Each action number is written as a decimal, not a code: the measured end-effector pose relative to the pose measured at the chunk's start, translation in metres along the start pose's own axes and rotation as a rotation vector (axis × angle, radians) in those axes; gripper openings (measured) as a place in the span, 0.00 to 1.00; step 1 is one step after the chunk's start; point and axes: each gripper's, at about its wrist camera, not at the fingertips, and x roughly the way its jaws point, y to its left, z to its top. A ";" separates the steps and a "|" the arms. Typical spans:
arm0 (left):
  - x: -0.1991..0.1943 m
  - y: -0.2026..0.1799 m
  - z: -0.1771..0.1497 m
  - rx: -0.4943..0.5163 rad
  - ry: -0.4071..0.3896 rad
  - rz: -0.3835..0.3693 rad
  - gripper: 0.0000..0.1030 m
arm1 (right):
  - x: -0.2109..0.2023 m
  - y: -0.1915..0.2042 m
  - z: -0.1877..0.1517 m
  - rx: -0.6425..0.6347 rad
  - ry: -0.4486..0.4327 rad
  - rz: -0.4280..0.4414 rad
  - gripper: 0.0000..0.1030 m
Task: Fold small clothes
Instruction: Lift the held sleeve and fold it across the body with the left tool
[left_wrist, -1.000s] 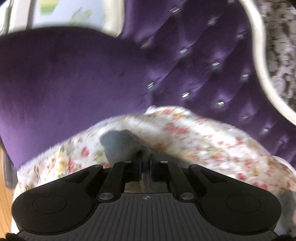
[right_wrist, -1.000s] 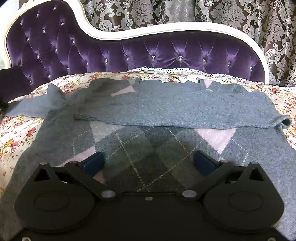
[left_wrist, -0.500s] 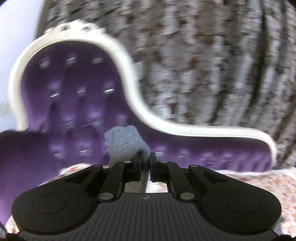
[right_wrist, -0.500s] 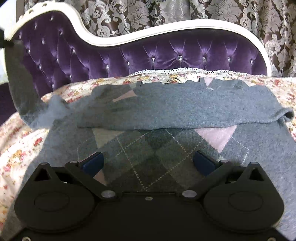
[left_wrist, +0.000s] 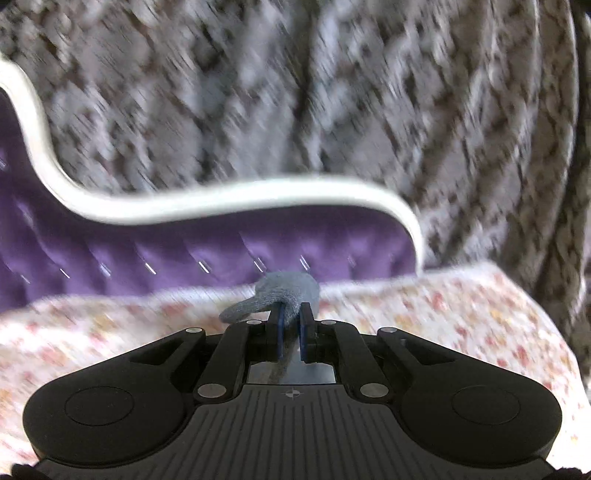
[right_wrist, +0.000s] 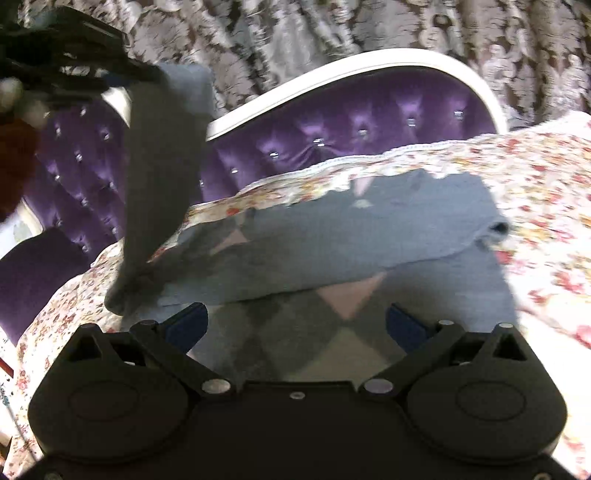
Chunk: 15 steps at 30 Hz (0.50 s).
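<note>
Sleeve (right_wrist: 162, 177) now hangs high above the sweater (right_wrist: 332, 236), lifted off the bedspread (right_wrist: 535, 177) by the clenched left gripper (left_wrist: 290, 317). Right gripper (right_wrist: 295, 321) hovers spread and empty over the sweater; folding the sleeve inward looks next.

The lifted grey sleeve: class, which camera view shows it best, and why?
The right wrist view. It shows the sleeve at full length, hanging from the left gripper down to the sweater on the floral cover. The left wrist view is blurred and shows only the sleeve's end bunched between that gripper's shut jaws.
</note>
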 end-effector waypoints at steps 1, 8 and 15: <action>0.012 -0.008 -0.008 0.003 0.023 -0.008 0.08 | -0.003 -0.005 0.000 0.009 0.000 -0.006 0.99; 0.027 -0.039 -0.047 0.067 0.102 -0.090 0.35 | -0.013 -0.034 -0.003 0.066 0.019 -0.045 0.99; -0.029 -0.015 -0.044 0.083 -0.047 -0.058 0.59 | -0.018 -0.034 0.000 0.057 0.012 -0.046 0.99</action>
